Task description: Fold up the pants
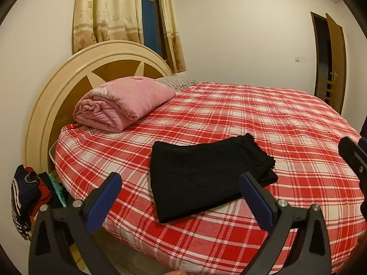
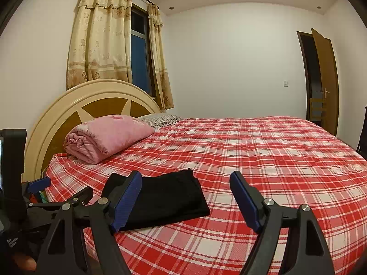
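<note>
Pants (image 1: 206, 174), black, already folded into a compact, roughly rectangular stack, lying flat on the bed (image 1: 286, 123) near its front edge, on the red-and-white plaid sheet. Soft and limp by the look of it: several layers of cloth, light to lift, likely to sag or spill open if taken by one corner alone. Not fragile, not slippery against the woven sheet. Ragged, fringed hem edge at the far right end of the stack; smooth fold along the near and left sides. Best taken, at a guess, at the thick folded edge, pinching through all layers at once, with one hold at each end so the stack keeps its shape. Judged close to finished, perhaps one more fold or a tidy-up left. Left gripper (image 1: 181, 197) hanging just short of the near edge of the stack, fingers (image 1: 107, 197) spread wide with nothing between them, not touching the cloth. Right gripper (image 2: 185, 197) off to the right of the stack, over bare sheet, fingers (image 2: 128, 194) likewise wide apart and empty. Further out: a rolled pink quilt (image 1: 121, 103) by the round headboard (image 1: 68, 73), a striped pillow (image 1: 176, 82) behind it, a heap of clothes (image 1: 29, 194) beside the bed on the left, curtains (image 1: 103, 11) at a dark window, an open door (image 1: 335, 59) at the far right.
</note>
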Available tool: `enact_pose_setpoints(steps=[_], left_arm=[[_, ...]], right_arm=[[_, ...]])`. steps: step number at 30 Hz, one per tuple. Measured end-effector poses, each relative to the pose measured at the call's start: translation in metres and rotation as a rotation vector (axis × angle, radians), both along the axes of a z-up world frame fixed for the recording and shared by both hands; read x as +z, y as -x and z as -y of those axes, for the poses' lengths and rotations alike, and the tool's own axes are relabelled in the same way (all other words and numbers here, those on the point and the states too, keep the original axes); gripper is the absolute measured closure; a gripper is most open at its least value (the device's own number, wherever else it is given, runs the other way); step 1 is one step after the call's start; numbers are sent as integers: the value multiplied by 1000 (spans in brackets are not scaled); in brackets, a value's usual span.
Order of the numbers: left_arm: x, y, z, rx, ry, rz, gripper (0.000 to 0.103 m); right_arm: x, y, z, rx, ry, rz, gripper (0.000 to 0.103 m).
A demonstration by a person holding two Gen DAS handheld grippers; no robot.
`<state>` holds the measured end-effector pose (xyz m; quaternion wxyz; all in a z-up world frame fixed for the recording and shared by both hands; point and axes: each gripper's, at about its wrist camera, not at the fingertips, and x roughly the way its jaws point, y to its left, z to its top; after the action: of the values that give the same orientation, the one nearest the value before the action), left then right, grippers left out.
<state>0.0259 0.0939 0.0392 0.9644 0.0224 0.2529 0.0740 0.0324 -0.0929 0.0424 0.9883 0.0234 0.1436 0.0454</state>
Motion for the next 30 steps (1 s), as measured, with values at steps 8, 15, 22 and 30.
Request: enact_pose_setpoints(steps=[8, 15, 22, 30], left_arm=[[1, -1, 0, 15, -11, 0, 0], [2, -2, 0, 19, -15, 4, 0], [1, -2, 1, 30, -6, -4, 0], [1, -1, 1, 18, 7, -8, 0]], right_arm=[[0, 1, -1, -5, 8, 5, 23], [-1, 2, -1, -10, 14, 9, 23], [-1, 2, -1, -10, 15, 9, 23], [-2, 2, -1, -11, 13, 8, 23]])
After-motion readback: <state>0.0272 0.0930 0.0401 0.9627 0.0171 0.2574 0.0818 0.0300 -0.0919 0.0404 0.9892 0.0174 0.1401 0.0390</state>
